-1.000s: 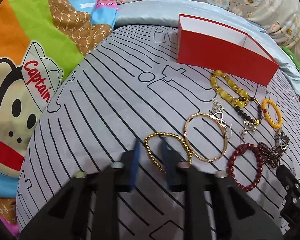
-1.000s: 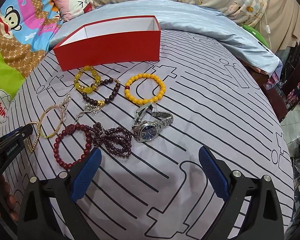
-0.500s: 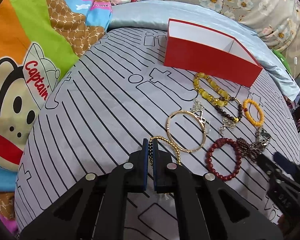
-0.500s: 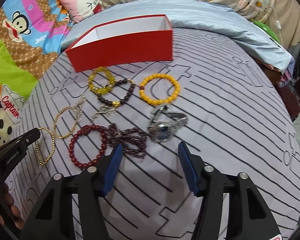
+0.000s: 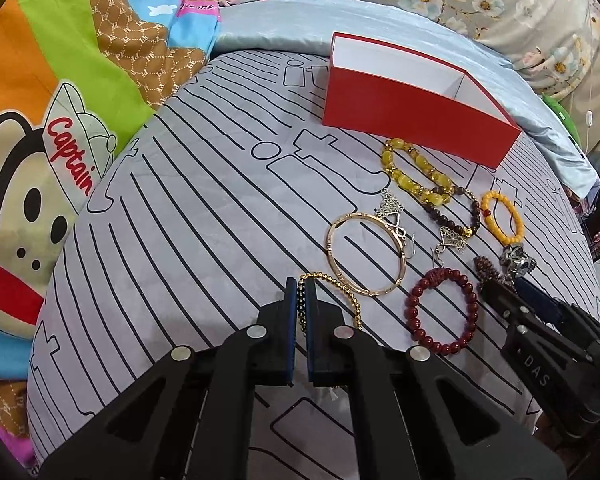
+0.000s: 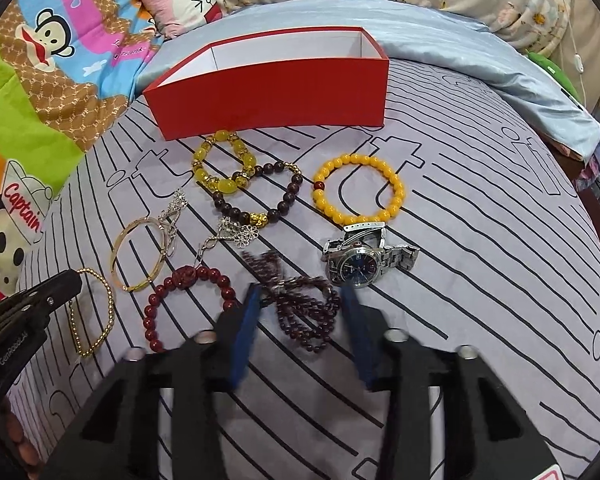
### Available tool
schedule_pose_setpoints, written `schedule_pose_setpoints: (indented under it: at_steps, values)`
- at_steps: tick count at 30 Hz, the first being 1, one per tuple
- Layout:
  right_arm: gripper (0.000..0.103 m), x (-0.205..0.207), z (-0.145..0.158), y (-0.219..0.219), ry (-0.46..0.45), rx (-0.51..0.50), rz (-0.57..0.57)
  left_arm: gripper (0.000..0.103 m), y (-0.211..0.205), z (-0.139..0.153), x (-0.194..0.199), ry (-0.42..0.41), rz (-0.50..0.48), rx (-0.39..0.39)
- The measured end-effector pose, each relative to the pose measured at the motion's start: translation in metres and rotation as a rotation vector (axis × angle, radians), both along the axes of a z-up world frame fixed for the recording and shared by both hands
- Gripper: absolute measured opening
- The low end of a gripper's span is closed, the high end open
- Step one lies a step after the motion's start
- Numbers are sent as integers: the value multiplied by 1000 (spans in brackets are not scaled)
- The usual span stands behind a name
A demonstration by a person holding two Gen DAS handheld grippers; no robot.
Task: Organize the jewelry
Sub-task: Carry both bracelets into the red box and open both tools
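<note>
Your left hand-held gripper (image 5: 300,292) is pinching the gold bead bracelet (image 5: 350,300) between its blue pads; the rest of the loop trails out right of the tips on the bed's grey striped sheet (image 5: 188,216). Just ahead and right of it lies the gold bangle (image 5: 366,256), with the red bead bracelet (image 5: 442,306) further right.

Your right hand-held gripper (image 6: 300,300) is spread, pads (image 6: 248,312) either side of the dark garnet bead strand (image 6: 304,312), not closed on it. Just ahead-right sits the steel watch (image 6: 360,262). Beyond are the orange bead bracelet (image 6: 360,188), the dark brown bead bracelet (image 6: 260,200) and the yellow stone bracelet (image 6: 220,168). Furthest out is the open red box (image 6: 268,92), white inside.
</note>
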State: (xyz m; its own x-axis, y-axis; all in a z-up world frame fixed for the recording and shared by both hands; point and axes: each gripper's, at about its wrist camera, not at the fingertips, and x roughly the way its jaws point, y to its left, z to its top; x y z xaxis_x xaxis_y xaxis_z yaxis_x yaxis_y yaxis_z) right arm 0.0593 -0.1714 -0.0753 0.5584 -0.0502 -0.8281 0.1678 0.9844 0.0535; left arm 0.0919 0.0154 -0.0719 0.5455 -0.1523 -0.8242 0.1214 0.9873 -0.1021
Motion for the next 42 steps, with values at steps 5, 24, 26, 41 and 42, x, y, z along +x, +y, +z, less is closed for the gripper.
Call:
schedule_pose_setpoints:
  at_steps: [5, 24, 26, 41, 42]
  values:
    - [7, -4, 3, -3, 3, 47, 9, 3, -3, 6, -3, -10, -8, -7]
    - [7, -11, 105, -30, -204, 87, 29, 3, -37, 99, 3, -184, -109, -33]
    - [7, 3, 118, -41, -227, 103, 27, 3, -46, 115, 16, -219, -127, -36]
    - [7, 170, 112, -84, -192, 65, 10, 3, -108, 121, 191, -240, -158, -50]
    - [7, 178, 107, -85, -183, 61, 6, 3, -110, 114, 202, -230, -157, -47]
